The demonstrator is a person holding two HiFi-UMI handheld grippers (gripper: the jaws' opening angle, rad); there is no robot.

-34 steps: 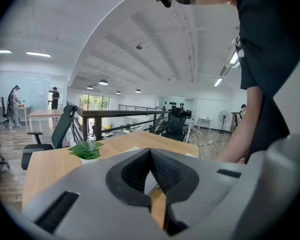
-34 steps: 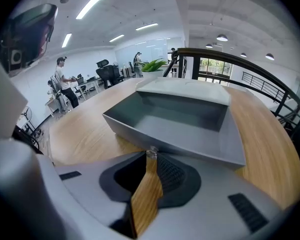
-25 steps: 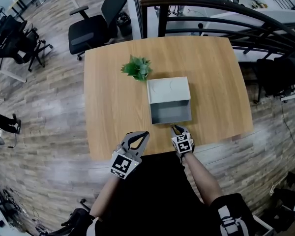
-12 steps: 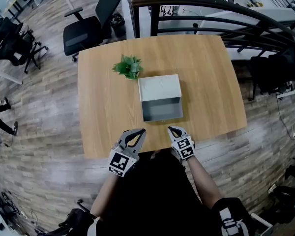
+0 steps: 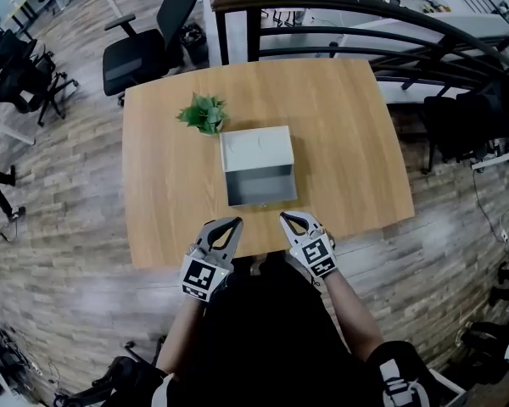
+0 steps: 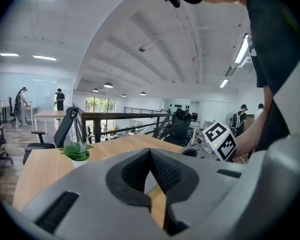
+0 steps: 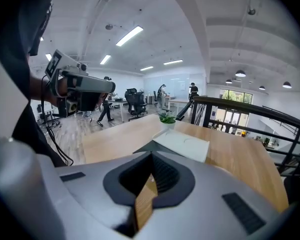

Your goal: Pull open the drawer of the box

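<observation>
At the counter (image 5: pixel 165 185) edge, the left tool (image 5: pixel 234 222) and right tool (image 5: pixel 285 217) are held closed, gripping nothing. The open drawer (image 5: pixel 261 186) is touched by neither.

I look down on a grey wood-plank floor (image 5: pixel 59 227) that lies all round a pale wooden table (image 5: pixel 165 202). A black office chair (image 5: pixel 144 53) stands just past the table's far left corner, and more dark chairs (image 5: pixel 21 75) crowd the far left. A curved dark railing (image 5: pixel 322 1) runs behind the table. Overhead I see a white vaulted ceiling (image 6: pixel 140 49) with strip lights (image 7: pixel 129 36) and round lamps (image 6: pixel 108 85). Bright windows (image 7: pixel 232 97) glow at the far end of the room.
</observation>
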